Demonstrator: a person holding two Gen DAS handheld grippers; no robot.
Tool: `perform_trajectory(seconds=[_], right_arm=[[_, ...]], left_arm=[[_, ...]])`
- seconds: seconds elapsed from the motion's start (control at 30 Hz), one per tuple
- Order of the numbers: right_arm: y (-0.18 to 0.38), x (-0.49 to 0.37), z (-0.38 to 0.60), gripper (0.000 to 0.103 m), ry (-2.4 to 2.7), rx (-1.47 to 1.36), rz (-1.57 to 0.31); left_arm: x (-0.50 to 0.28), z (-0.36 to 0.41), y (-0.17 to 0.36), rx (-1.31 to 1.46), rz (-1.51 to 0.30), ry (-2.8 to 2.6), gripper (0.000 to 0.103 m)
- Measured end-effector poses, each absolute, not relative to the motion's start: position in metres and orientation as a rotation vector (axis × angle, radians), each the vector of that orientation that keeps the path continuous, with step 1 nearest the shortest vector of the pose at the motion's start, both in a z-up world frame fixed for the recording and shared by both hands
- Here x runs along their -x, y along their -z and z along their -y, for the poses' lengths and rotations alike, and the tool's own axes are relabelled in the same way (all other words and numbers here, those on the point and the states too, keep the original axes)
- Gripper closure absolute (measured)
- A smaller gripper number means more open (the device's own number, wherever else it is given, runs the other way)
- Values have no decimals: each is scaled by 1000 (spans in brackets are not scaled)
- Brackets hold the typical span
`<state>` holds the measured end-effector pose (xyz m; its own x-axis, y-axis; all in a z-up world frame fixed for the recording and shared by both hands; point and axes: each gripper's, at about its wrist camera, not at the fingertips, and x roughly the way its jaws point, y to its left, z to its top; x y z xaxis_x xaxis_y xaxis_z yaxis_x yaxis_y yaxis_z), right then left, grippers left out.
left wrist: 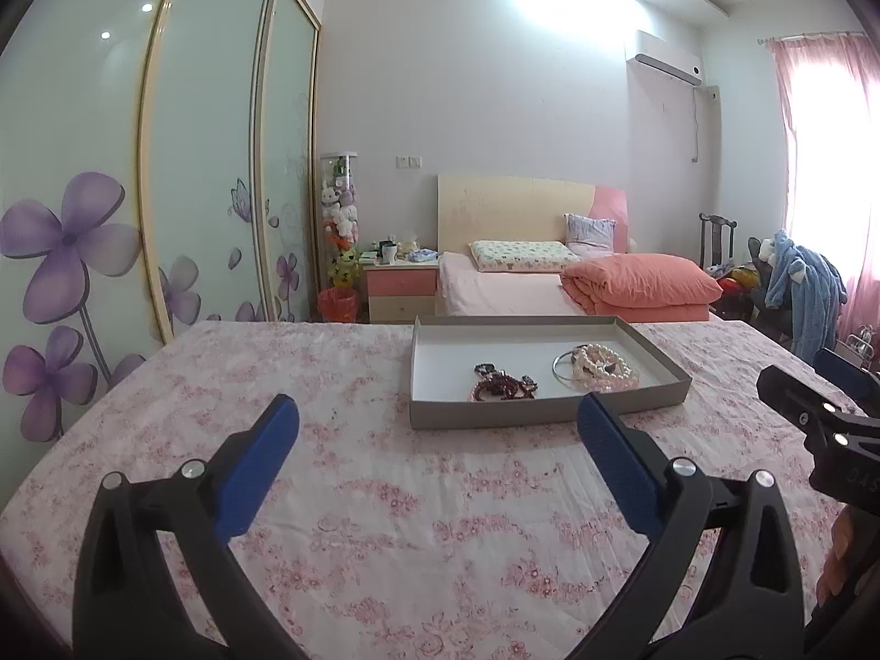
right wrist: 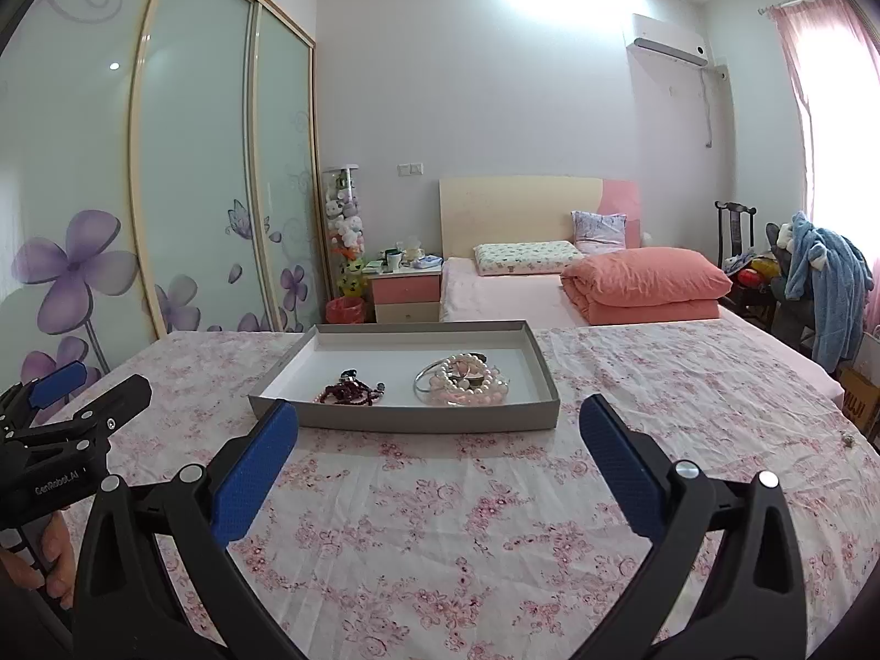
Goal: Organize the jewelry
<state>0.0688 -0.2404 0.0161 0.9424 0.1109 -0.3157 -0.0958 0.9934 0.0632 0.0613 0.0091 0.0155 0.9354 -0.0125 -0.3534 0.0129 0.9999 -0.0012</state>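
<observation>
Hovering low over the flowered cloth (left wrist: 418,522), the left tongs (left wrist: 437,429) spread wide with nothing between the blue pads (left wrist: 258,473). Over in the right wrist view it's the same story: the right tongs (right wrist: 437,429) gape open and empty, both sets aimed at the middle of the frame.

Up ahead sits the shallow grey tray (left wrist: 544,412) on the bench, its near wall just past the fingertips in both views. Inside, the jewelry lies in two heaps. Toward the tray's left, a tangle of dark red beads (left wrist: 503,385) bunches up with a few pinkish ones. Toward the right, a pile of pearl strands (left wrist: 602,371) rests beside a thin silver bangle (left wrist: 558,371), the two touching or overlapping. The heaps lie apart, bare white floor between them.

At the right edge of the left wrist view the other tool's black body pokes in. At the lower left of the right wrist view, a hand (right wrist: 52,555) wraps the neighbouring handle.

Beyond the bench, a bed (right wrist: 495,297) carries a folded orange quilt (right wrist: 643,286).
</observation>
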Motion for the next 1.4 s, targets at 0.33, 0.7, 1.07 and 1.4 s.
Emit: perform_trajectory(seconds=[0.33, 0.7, 1.07, 1.4], right_arm=[[-11, -65, 243, 2, -111, -56, -317], [-11, -67, 241, 2, -112, -69, -328], [-9, -70, 243, 2, -110, -83, -336], [-9, -70, 243, 2, -109, -85, -337]], left_arm=[[-59, -10, -7, 14, -374, 22, 4], [-59, -12, -5, 17, -378, 18, 4], [-61, -12, -3, 12, -385, 22, 4], [-62, -10, -1, 15, -392, 24, 4]])
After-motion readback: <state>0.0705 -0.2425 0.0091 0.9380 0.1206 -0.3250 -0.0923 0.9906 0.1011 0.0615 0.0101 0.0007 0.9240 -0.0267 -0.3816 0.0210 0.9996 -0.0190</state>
